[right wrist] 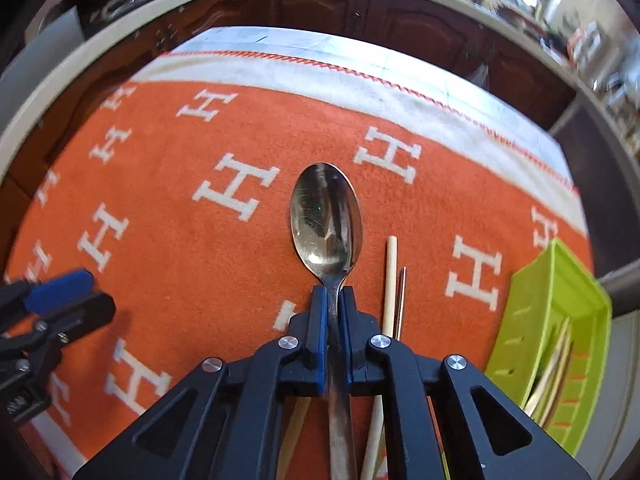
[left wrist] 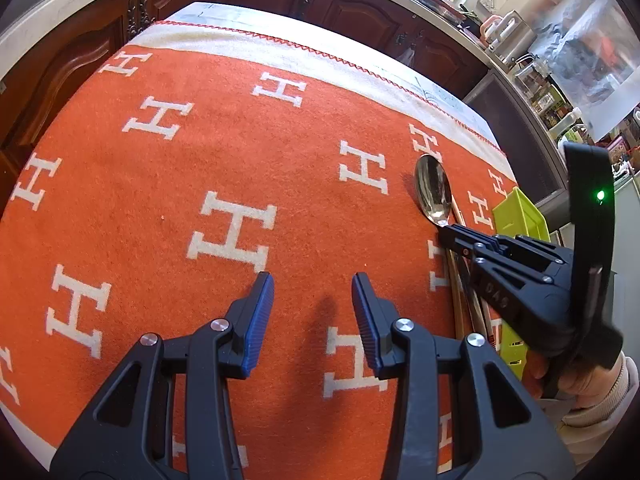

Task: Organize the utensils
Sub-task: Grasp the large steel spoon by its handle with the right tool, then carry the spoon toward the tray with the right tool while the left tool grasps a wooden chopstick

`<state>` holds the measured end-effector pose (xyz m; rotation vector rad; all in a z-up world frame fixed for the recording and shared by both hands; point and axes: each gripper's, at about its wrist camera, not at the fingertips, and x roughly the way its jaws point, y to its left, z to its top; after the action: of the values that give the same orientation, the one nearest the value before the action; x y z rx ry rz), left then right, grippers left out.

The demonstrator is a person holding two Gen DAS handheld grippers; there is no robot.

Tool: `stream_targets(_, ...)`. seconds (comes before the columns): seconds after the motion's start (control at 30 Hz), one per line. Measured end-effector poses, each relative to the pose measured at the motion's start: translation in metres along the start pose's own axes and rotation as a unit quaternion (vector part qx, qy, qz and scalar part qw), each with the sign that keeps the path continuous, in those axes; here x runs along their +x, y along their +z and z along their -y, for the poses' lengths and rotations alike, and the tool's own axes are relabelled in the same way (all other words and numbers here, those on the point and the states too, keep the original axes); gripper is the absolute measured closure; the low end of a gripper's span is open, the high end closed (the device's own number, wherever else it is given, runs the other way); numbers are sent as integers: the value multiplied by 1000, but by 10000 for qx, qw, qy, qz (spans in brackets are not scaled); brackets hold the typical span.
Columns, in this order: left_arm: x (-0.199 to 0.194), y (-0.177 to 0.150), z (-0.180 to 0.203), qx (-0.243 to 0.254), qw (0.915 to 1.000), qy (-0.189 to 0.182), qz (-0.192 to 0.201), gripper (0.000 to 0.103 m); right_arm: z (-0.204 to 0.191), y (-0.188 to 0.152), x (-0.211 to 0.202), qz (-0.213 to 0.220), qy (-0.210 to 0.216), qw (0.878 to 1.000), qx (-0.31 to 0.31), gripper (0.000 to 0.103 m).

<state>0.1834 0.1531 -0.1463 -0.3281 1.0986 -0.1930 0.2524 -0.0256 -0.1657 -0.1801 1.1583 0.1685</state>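
My orange blanket [right wrist: 224, 280] with white H letters and a cream edge, shiny silver spoon [right wrist: 326, 220], lime green tray [right wrist: 560, 304], pale wooden chopsticks [right wrist: 390, 280], dark brown cupboards [left wrist: 360, 12]

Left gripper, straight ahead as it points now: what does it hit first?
Probably just the blanket. The left gripper is open and angled down at bare orange cloth; the spoon lies off to its right. Depth is unclear.

Bright daylight, soft shadows — fisheye-warped edges, right view blurred.
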Motion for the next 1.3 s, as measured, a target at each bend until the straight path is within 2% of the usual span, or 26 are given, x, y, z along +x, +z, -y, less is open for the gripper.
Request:
stream_targets(0.07, 1, 0, -1, -6, 10000, -22, -21, 66, 7, -1, -1, -41, 179, 9997, 146, 97)
stream_targets(0.4, 7, -6, 11, 114, 9998, -81, -109, 66, 16, -12, -4, -199, 542, 9981, 193, 96)
stream_targets(0.6, 10, -8, 18, 211, 9996, -117, -168, 66, 16, -15, -4, -185, 645, 9976, 157, 95)
stream_targets(0.77, 7, -9, 23, 308, 9993, -129, -157, 66, 7, -22, -11, -101, 444, 9989, 94, 97)
stream_targets(0.87, 5, -8, 28, 368, 9991, -140, -145, 66, 9, -29, -17, -17, 495, 9984, 267, 98)
stream_targets(1.07, 3, -11, 45, 573, 9978, -255, -205, 66, 28, -43, -41, 184, 858, 9933, 749, 98)
stream_targets(1.3, 11, -24, 84, 962, 9936, -344, -484, 66, 61, -68, -79, 577, 1388, 9789, 1383, 98)
